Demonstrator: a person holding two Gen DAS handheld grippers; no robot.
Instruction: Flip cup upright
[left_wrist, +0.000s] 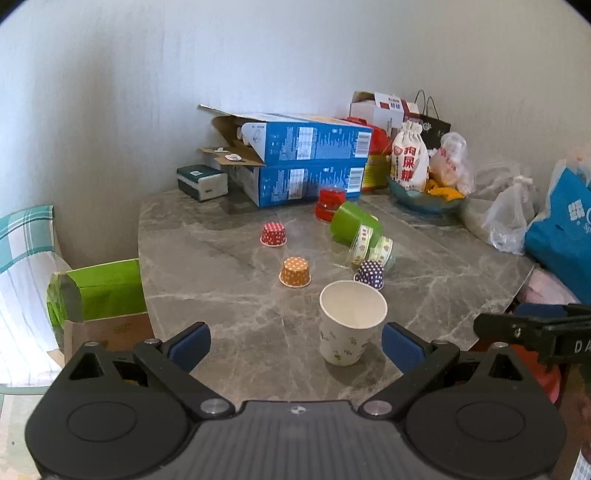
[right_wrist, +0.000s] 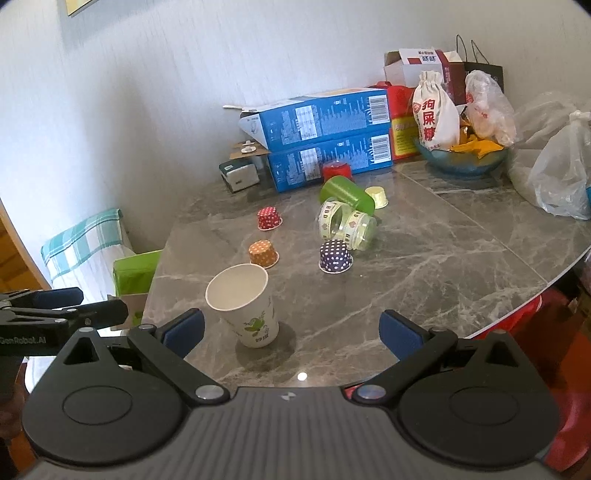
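Note:
A white paper cup (left_wrist: 349, 325) with a floral print stands upright, mouth up, on the grey marble table (left_wrist: 229, 258). It also shows in the right wrist view (right_wrist: 245, 306). My left gripper (left_wrist: 295, 341) is open and empty, with the cup just ahead, nearer its right finger. My right gripper (right_wrist: 291, 328) is open and empty, with the cup ahead near its left finger. Neither gripper touches the cup. The other gripper shows at each view's edge.
Small dotted cupcake liners lie upside down: red (left_wrist: 273, 233), orange (left_wrist: 294, 272), purple (left_wrist: 370, 274). A green-lidded jar (left_wrist: 360, 234) lies on its side. Blue boxes (left_wrist: 306, 162), a bowl (left_wrist: 424, 197) and bags crowd the back. The table edge is close below.

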